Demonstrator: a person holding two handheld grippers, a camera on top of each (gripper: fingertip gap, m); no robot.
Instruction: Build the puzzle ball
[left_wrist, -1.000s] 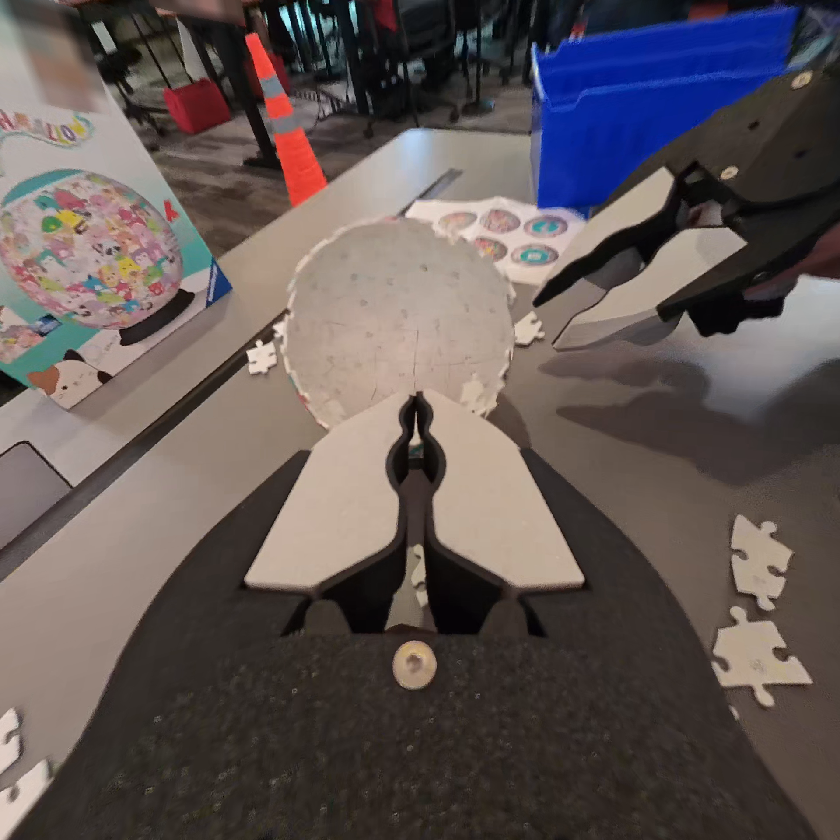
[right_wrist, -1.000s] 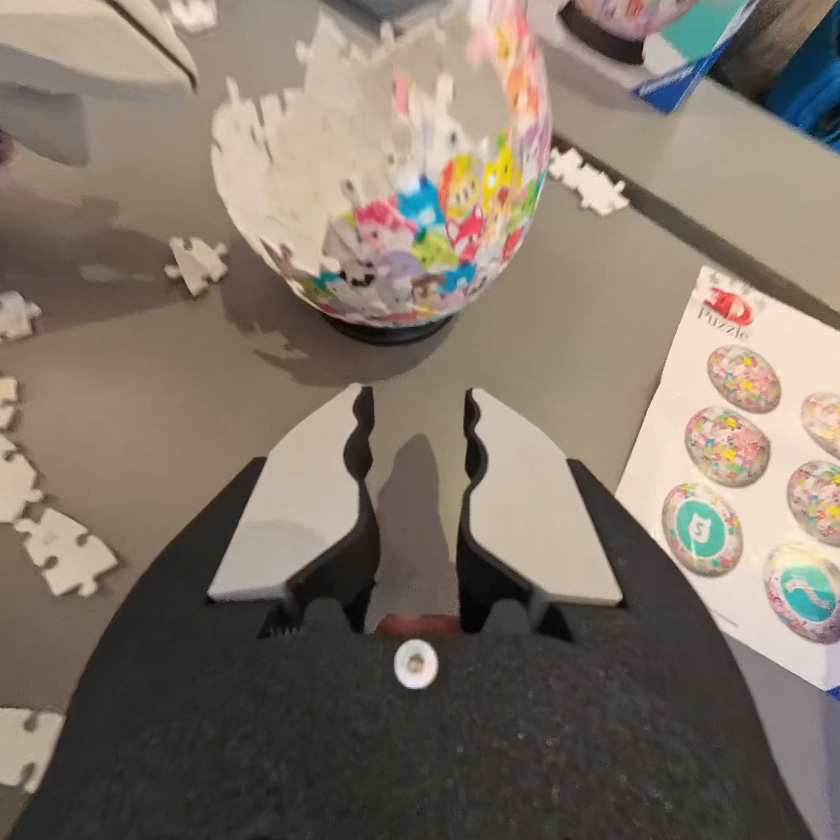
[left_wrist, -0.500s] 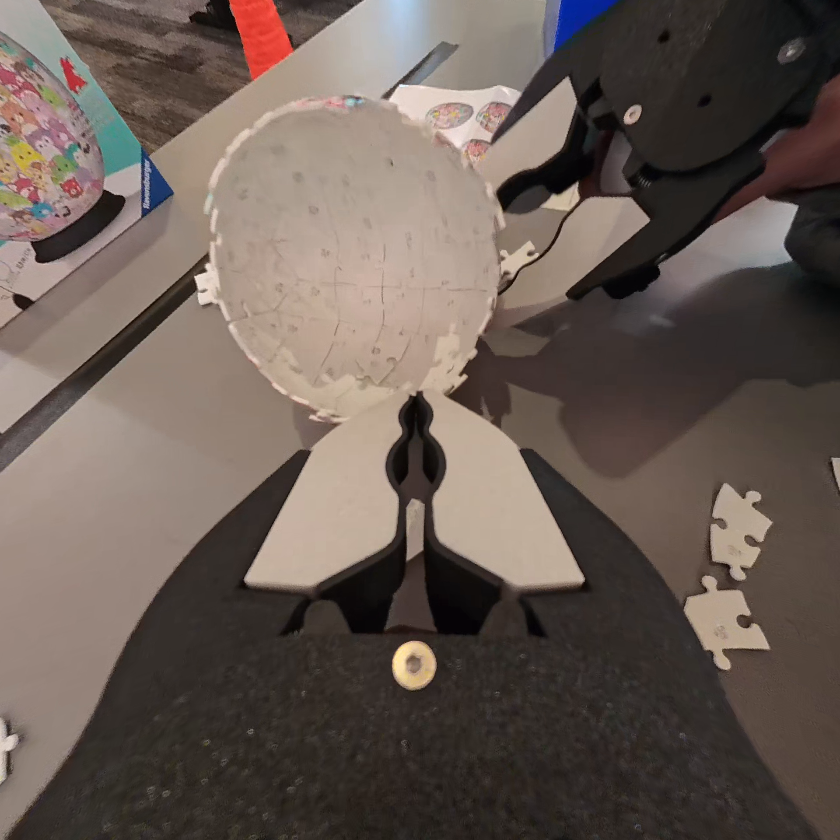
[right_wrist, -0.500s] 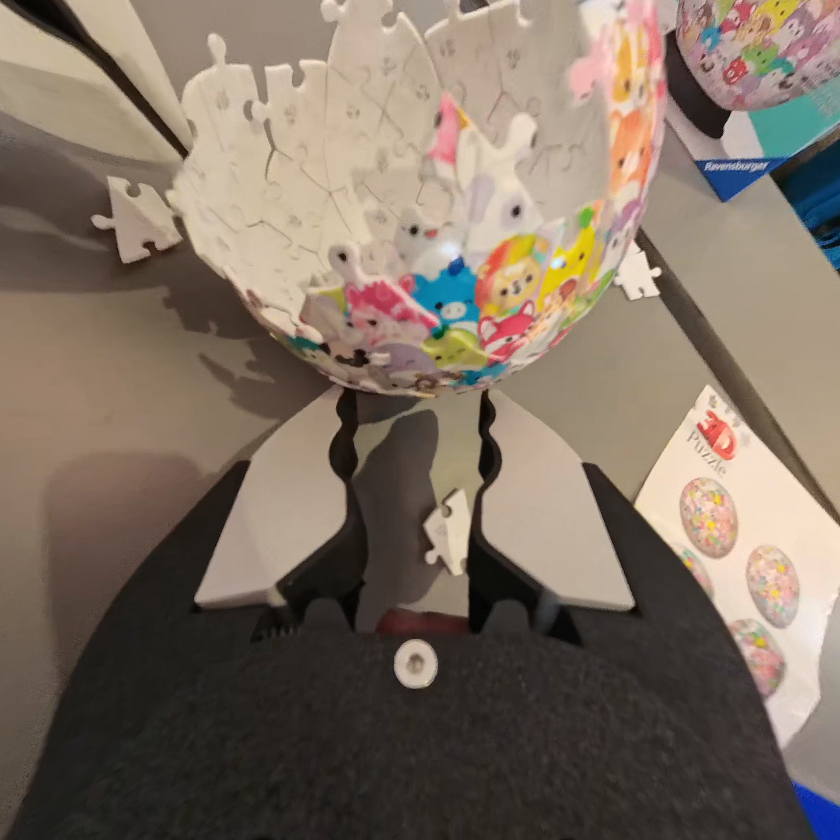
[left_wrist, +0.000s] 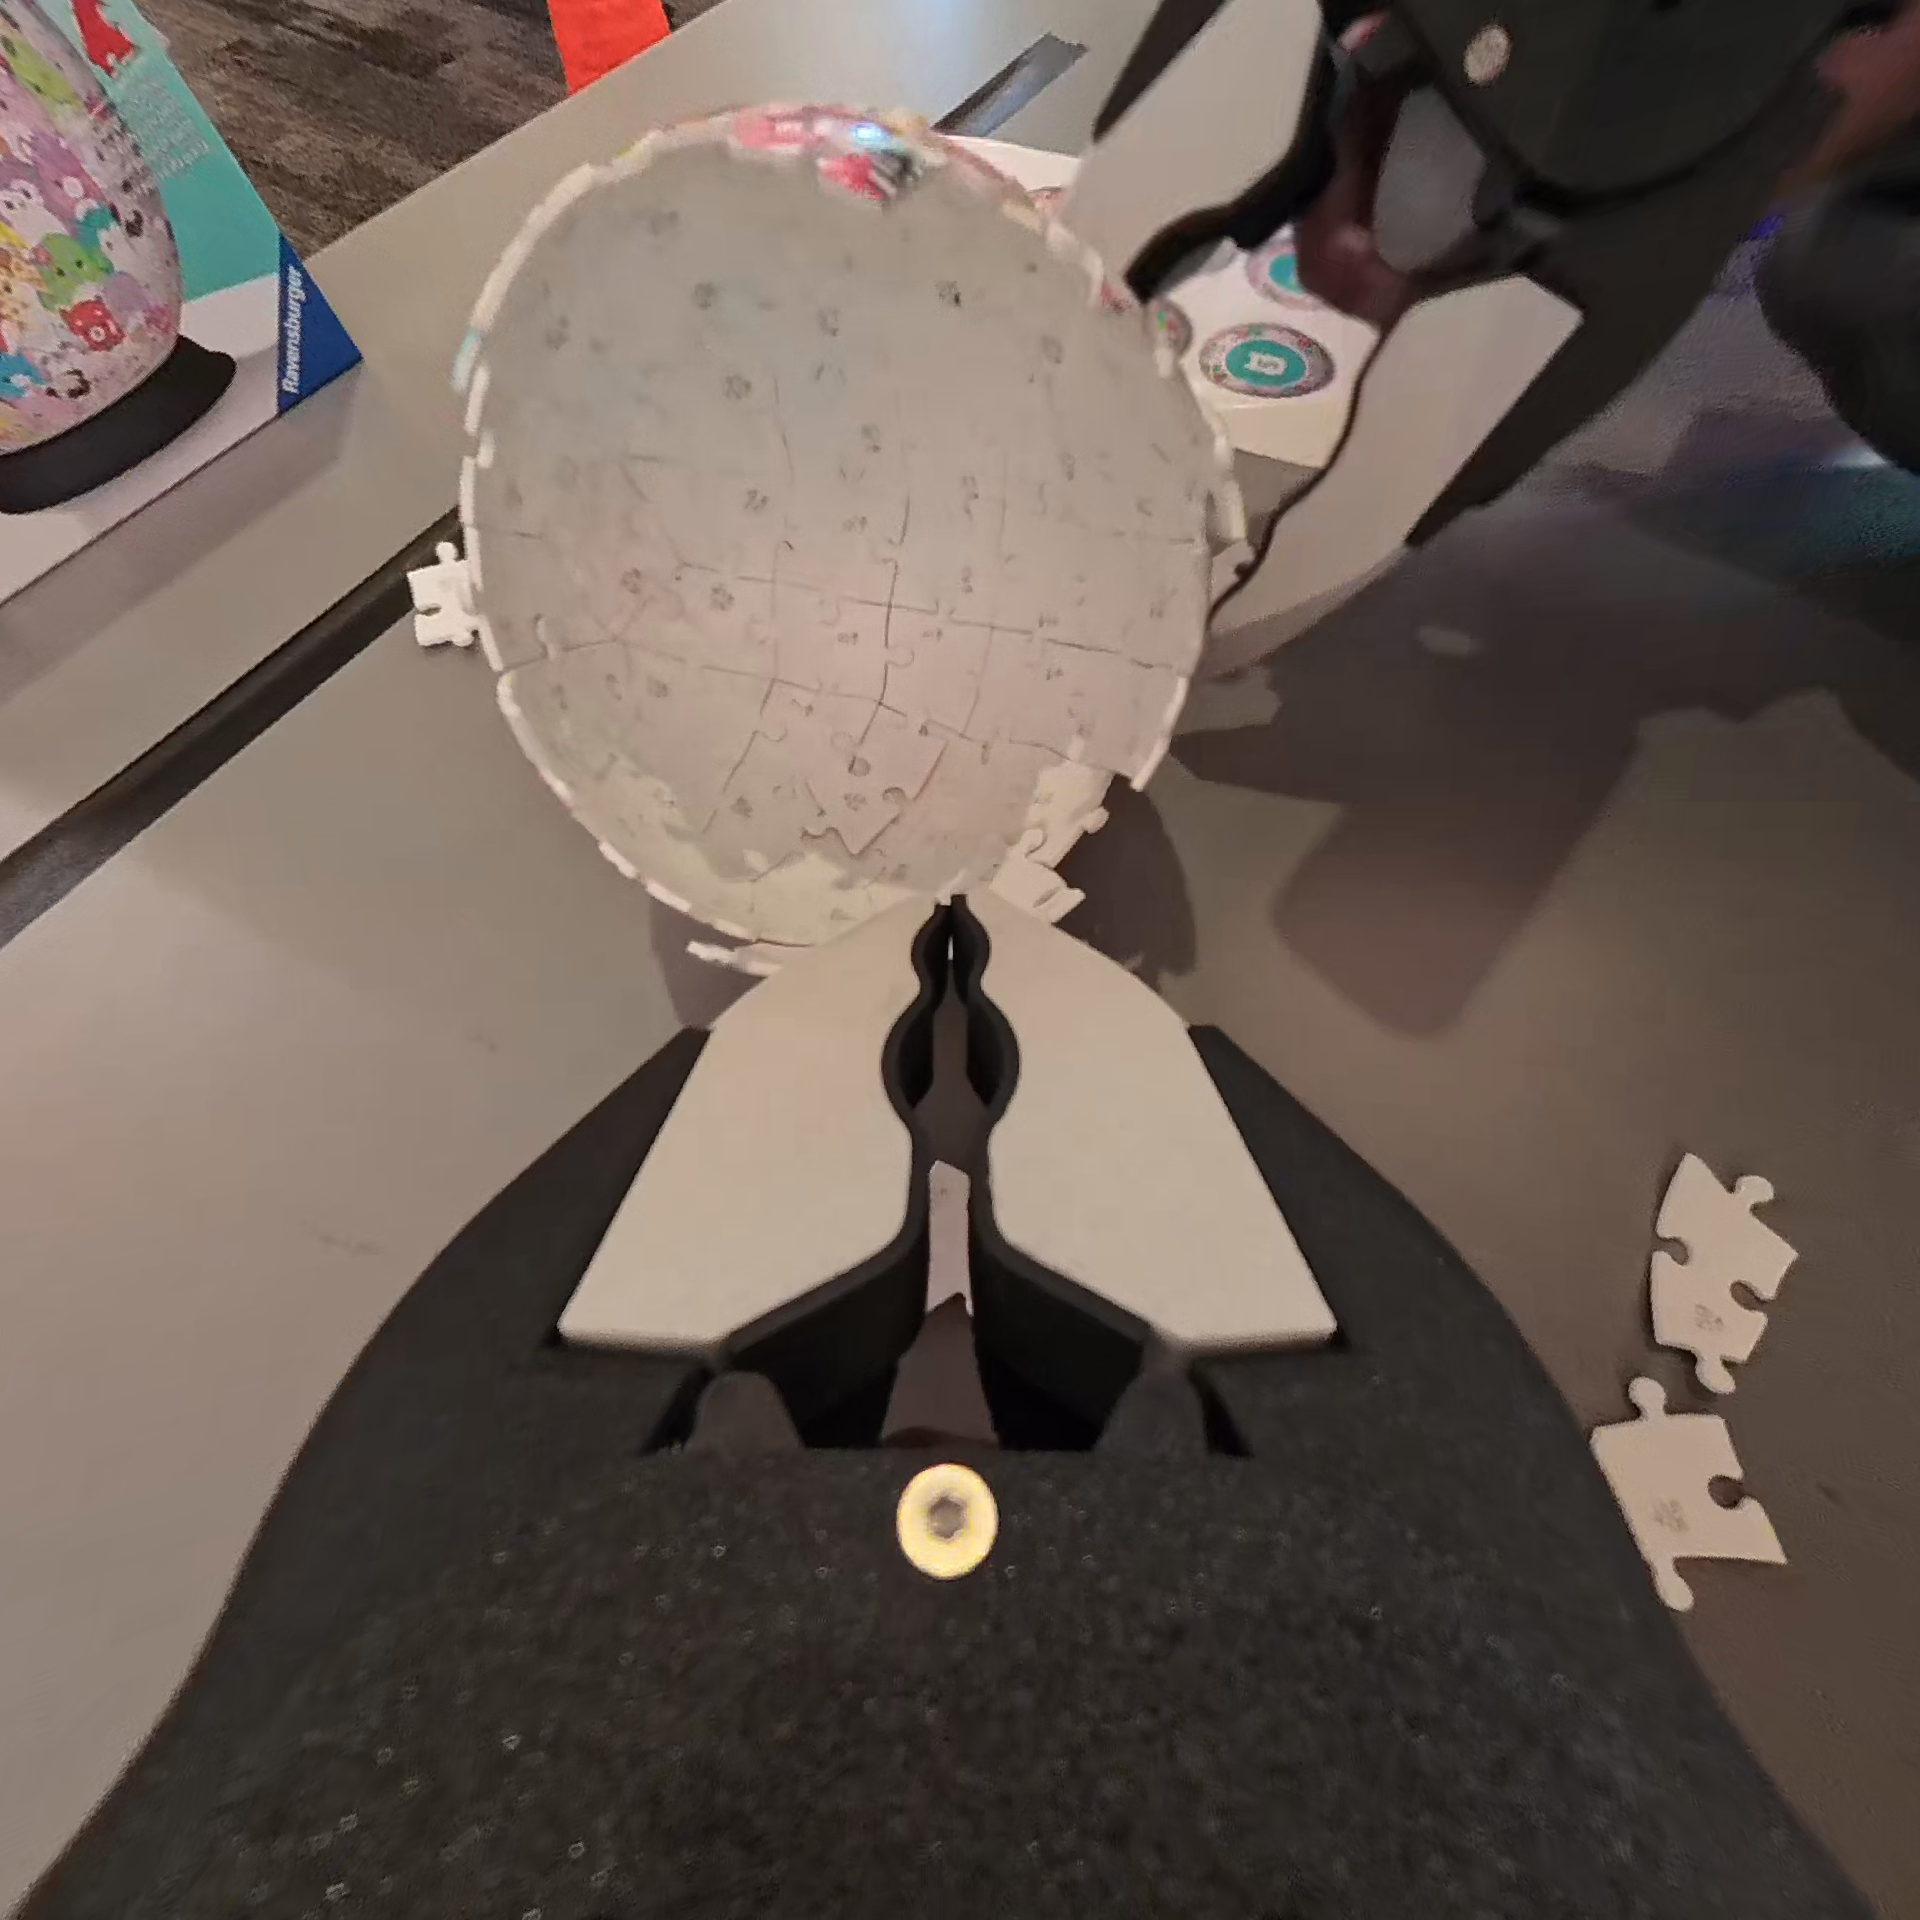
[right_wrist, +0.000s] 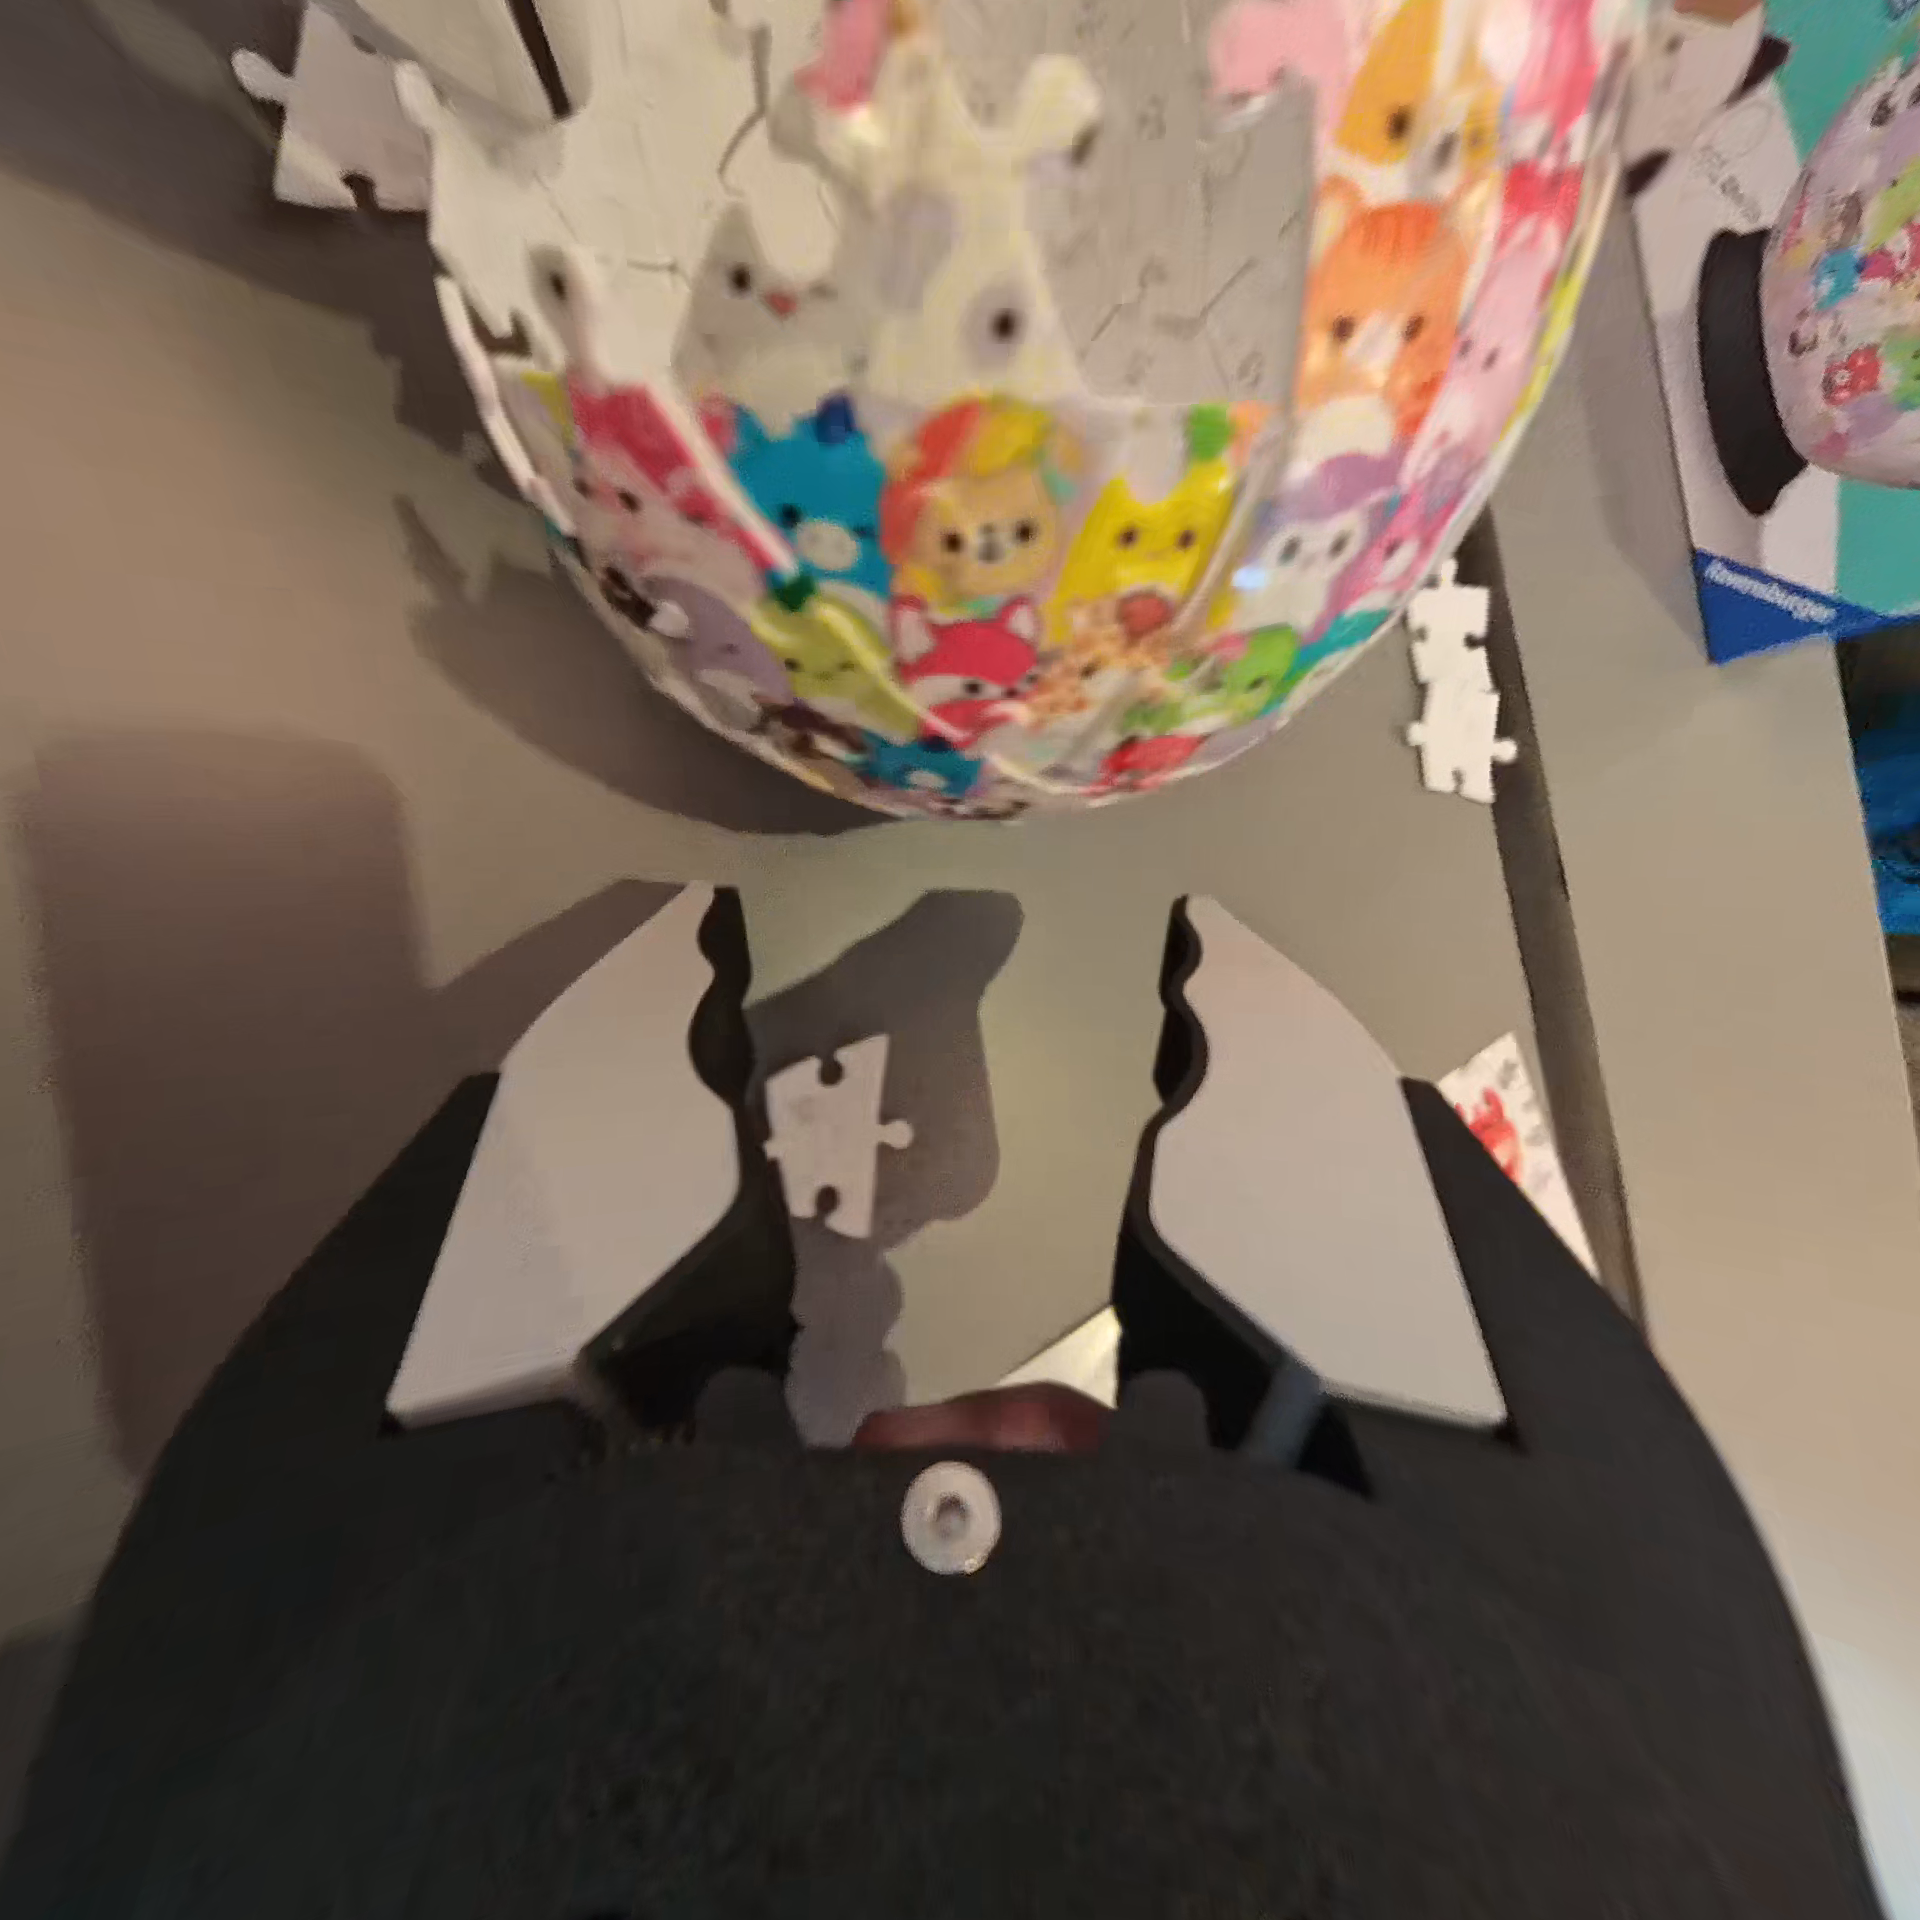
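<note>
Just past the tips of my left gripper (left_wrist: 951, 920) sits the half-built puzzle ball (left_wrist: 842, 520), its white inside facing me. My left jaws are pressed together. They seem to pinch the ball's bottom edge, but I cannot tell for sure. Two loose pieces (left_wrist: 1704, 1382) lie on the table (left_wrist: 260, 1091) to my right, and the puzzle box (left_wrist: 125, 239) stands far off to my left.

Ahead of my right gripper (right_wrist: 945, 914) I see the ball's bright picture side, close but not touching. These jaws are wide open and hold nothing. One white piece (right_wrist: 831, 1138) lies on the table between my fingers (right_wrist: 613, 1143).

I think the good way is to keep the left grip gentle and steady, then close the right slowly on that piece.
</note>
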